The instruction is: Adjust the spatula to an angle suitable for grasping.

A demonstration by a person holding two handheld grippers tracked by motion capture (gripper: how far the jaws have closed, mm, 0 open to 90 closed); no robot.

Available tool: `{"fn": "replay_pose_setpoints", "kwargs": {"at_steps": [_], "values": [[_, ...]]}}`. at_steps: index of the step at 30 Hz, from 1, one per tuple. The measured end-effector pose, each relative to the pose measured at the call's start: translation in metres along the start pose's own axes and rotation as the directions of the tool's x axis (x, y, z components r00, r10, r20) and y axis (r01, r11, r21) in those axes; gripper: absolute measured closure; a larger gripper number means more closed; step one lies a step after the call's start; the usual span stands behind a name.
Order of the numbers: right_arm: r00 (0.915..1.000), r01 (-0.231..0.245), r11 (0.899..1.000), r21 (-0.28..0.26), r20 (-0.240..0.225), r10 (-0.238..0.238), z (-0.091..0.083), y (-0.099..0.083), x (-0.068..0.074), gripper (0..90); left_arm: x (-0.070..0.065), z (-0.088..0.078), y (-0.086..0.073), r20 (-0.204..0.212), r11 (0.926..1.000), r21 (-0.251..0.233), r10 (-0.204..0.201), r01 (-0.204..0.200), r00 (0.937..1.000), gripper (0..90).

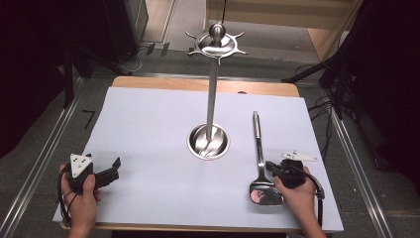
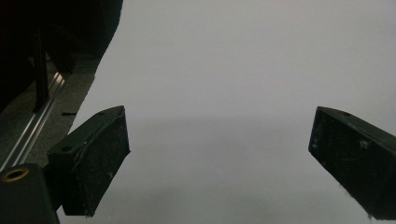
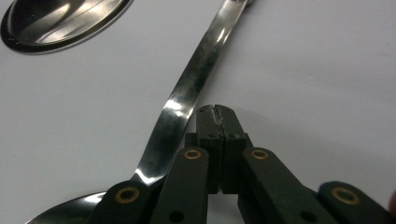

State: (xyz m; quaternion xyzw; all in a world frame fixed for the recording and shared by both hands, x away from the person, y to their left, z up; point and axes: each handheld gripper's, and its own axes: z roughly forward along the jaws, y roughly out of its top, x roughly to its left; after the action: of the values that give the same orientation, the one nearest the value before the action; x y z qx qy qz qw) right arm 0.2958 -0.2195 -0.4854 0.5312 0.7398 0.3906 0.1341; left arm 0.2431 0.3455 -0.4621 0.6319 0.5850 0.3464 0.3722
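Observation:
A steel spatula [image 1: 257,141] lies on the white sheet at the right, handle pointing away, blade nearest the person. My right gripper [image 1: 271,166] rests just right of its lower handle, jaws shut together with nothing between them. In the right gripper view the shut tips [image 3: 217,112] sit beside the spatula handle [image 3: 196,79], touching or nearly so. A tall steel utensil stand [image 1: 212,94] with a round dished base [image 1: 208,144] and hooked top rises mid-table. My left gripper [image 1: 115,167] lies at the front left, open, its jaws [image 2: 219,154] wide apart over bare sheet.
The white sheet [image 1: 158,119] covers a wooden table [image 1: 198,84]. Metal rails run along both sides on the floor. The stand's base [image 3: 60,23] shows at the upper left of the right gripper view. Dark equipment and cables lie beyond the table.

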Motion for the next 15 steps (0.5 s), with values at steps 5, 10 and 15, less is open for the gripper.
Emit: {"fn": "replay_pose_setpoints", "kwargs": {"at_steps": [5,10,15], "values": [[0.9996,0.026,1.0,0.006,-0.005,-0.026,0.001,-0.001,0.01,90.0,0.0,0.0,0.0,0.0,1.0,0.001,-0.001,0.001,1.0,4.4],[0.9992,0.027,1.0,0.008,-0.029,-0.027,0.002,-0.002,0.012,90.0,0.0,0.0,0.0,0.001,1.0,0.003,0.002,-0.002,1.0,4.4],[0.9992,0.038,0.999,-0.012,0.015,-0.037,-0.004,0.009,0.009,69.7,0.0,0.001,0.0,0.002,1.0,0.006,-0.002,0.002,1.0,4.4]]}}
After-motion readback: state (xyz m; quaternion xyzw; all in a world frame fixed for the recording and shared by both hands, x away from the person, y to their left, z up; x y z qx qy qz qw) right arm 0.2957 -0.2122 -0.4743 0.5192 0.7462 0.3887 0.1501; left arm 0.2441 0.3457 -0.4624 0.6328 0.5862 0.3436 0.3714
